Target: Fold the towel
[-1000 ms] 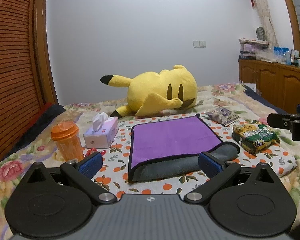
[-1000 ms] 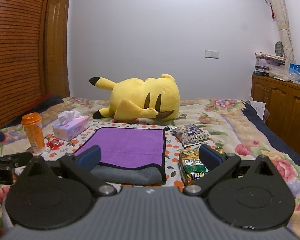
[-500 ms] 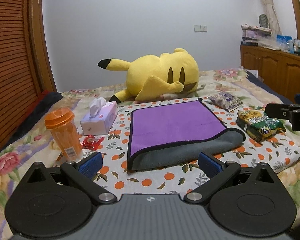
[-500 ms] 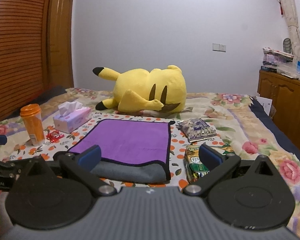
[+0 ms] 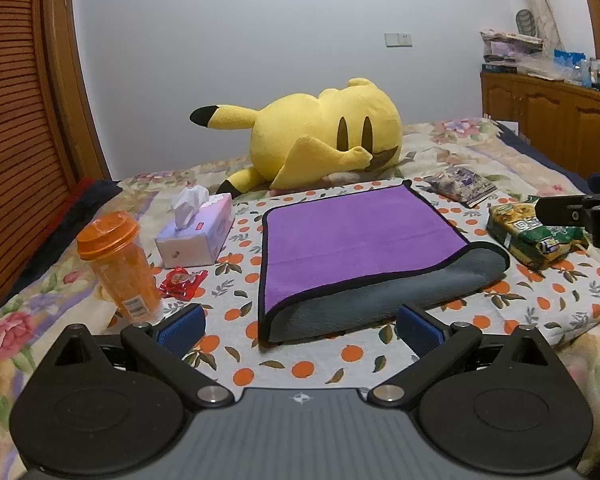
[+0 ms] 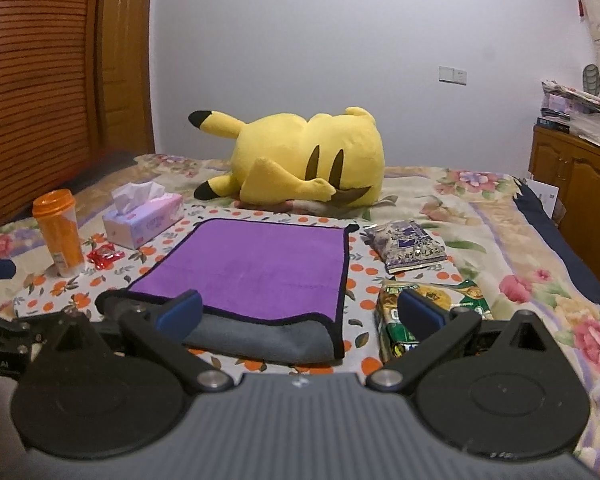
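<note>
In the left wrist view, the towel [image 5: 364, 236] was seen lying flat on the orange-patterned cloth [image 5: 540, 292] spread over the bed, already doubled over, so that the purple upper layer was laid over a grey lower layer whose rounded fold faced the camera. The left gripper [image 5: 300, 330] was held above the cloth just short of that near fold, its jaws spread wide and nothing grasped between them; the towel's near-left corner lay just ahead, between the two blue pads [image 5: 182, 326]. This stance was judged to suit either a release just made or an approach for a further fold. An orange bottle [image 5: 118, 266], a tissue box [image 5: 198, 236] and a red wrapper [image 5: 182, 282] were left standing to the towel's left, apart from it, and a yellow plush toy [image 5: 320, 136] was lying beyond its far edge. In the right wrist view, the right gripper [image 6: 300, 312] was likewise found released and empty, held low before the near edge. The towel [image 6: 260, 264] lay ahead and slightly to the left, its near-right corner falling between the fingers [image 6: 422, 312], while a green snack bag [image 6: 432, 312] was partly hidden behind the right finger, just beside the towel, and a purple packet [image 6: 406, 244] lay farther back.
</note>
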{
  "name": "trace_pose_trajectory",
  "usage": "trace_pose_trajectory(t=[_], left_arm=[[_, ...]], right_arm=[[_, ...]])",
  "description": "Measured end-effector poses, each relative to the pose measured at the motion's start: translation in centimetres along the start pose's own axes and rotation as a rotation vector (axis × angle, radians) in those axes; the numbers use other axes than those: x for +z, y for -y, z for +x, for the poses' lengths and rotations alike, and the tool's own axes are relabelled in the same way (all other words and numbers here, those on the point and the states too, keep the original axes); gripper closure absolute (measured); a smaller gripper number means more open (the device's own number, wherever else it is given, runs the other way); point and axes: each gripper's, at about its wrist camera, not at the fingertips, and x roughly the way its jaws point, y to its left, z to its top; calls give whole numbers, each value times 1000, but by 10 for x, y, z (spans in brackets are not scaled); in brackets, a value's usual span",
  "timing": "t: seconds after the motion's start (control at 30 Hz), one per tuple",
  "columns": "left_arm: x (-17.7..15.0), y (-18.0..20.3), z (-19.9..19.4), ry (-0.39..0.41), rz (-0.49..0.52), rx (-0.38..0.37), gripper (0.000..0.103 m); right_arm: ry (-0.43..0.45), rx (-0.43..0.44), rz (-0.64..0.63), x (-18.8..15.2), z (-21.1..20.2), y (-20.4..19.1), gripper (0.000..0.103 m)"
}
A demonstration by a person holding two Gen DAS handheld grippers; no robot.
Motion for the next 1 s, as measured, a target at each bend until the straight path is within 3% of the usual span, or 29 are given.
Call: trace_pose_trajectory(t=[1.0], left_arm=[[13, -27, 65, -76, -16, -36, 1]], right_arm=[[-91, 62, -13, 14, 57, 17, 0]])
